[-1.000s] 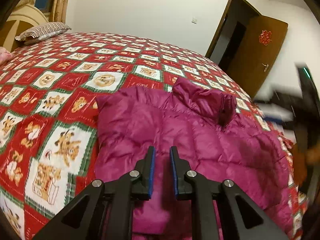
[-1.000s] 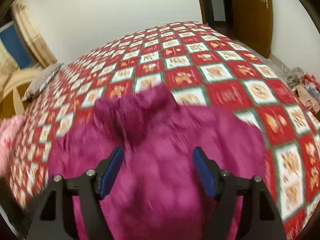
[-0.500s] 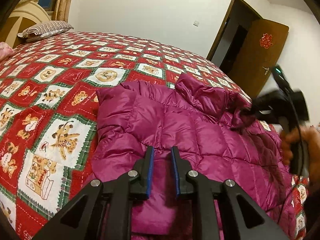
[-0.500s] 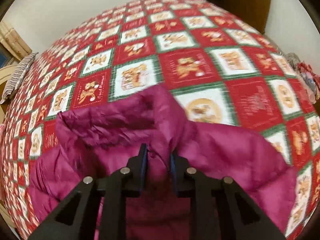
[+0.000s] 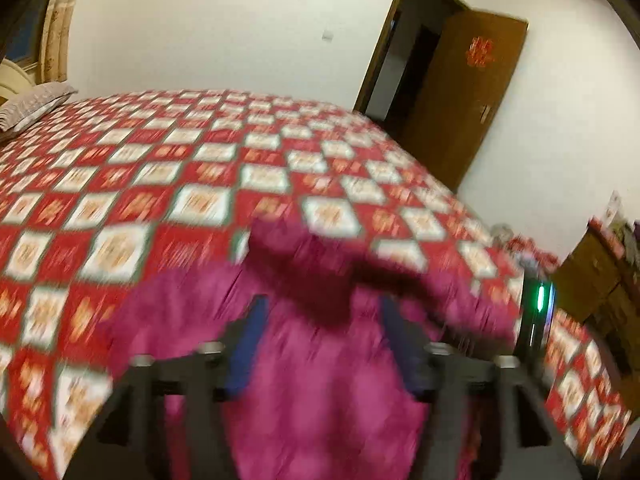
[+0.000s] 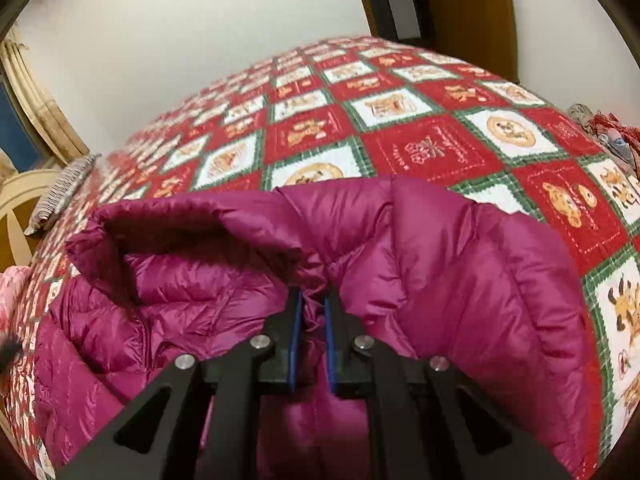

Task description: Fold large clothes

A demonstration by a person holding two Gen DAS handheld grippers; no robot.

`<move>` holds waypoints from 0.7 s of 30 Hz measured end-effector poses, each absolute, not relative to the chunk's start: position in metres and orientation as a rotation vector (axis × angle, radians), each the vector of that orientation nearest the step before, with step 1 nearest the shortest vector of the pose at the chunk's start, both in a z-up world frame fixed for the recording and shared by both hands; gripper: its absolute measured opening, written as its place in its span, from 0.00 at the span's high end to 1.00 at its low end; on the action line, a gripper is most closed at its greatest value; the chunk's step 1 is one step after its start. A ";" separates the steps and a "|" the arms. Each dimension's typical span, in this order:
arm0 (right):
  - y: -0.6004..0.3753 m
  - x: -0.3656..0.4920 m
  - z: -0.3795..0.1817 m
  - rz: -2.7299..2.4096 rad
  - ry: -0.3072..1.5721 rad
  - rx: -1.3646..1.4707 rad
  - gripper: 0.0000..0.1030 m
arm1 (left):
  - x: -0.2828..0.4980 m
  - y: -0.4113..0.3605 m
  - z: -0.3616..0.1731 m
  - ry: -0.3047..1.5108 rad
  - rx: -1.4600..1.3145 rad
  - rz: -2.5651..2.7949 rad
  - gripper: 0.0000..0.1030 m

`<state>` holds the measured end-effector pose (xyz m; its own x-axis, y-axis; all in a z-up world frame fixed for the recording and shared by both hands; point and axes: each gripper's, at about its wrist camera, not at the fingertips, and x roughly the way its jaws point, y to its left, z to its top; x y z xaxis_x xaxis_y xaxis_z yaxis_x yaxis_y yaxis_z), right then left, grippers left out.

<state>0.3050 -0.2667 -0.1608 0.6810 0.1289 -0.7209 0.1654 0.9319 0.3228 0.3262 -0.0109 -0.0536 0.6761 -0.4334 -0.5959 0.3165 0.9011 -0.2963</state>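
Observation:
A magenta puffer jacket lies on the bed, collar towards the far side. My right gripper is shut on a fold of the jacket just below the collar. In the blurred left wrist view the jacket fills the bottom centre. My left gripper is open, its blue-padded fingers wide apart over the jacket below the collar, holding nothing. The right gripper's body with a green light shows at the right of that view.
A red, white and green patchwork quilt covers the bed. A striped pillow and curved headboard are at the left. A brown door stands open at the right. Clutter lies beside the bed.
My left gripper has opened wide and swung right, towards the collar. My right gripper stays shut on the jacket fold and has lifted it slightly.

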 end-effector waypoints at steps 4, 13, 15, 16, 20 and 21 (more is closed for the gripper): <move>-0.270 0.305 -0.161 -0.002 0.808 0.410 0.90 | 0.368 -0.052 -0.061 0.760 -0.160 -0.419 0.31; -0.274 0.302 -0.166 0.024 0.790 0.461 0.90 | 0.386 -0.028 -0.132 0.950 -0.165 -0.181 0.83; -0.275 0.302 -0.167 0.026 0.791 0.465 0.90 | 0.372 -0.011 -0.136 0.945 -0.200 -0.167 0.83; -0.275 0.302 -0.167 0.025 0.791 0.462 0.90 | 0.366 -0.005 -0.141 0.950 -0.228 -0.168 0.83; -0.273 0.304 -0.167 0.021 0.797 0.446 0.88 | 0.354 0.005 -0.160 0.894 -0.339 -0.174 0.81; -0.273 0.304 -0.167 0.023 0.801 0.445 0.87 | 0.351 0.006 -0.162 0.866 -0.354 -0.173 0.81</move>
<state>0.3040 -0.2725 -0.1675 0.7006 0.1866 -0.6888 0.1459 0.9074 0.3942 0.3507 0.0061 -0.1619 0.6386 -0.2902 -0.7127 0.0057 0.9279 -0.3727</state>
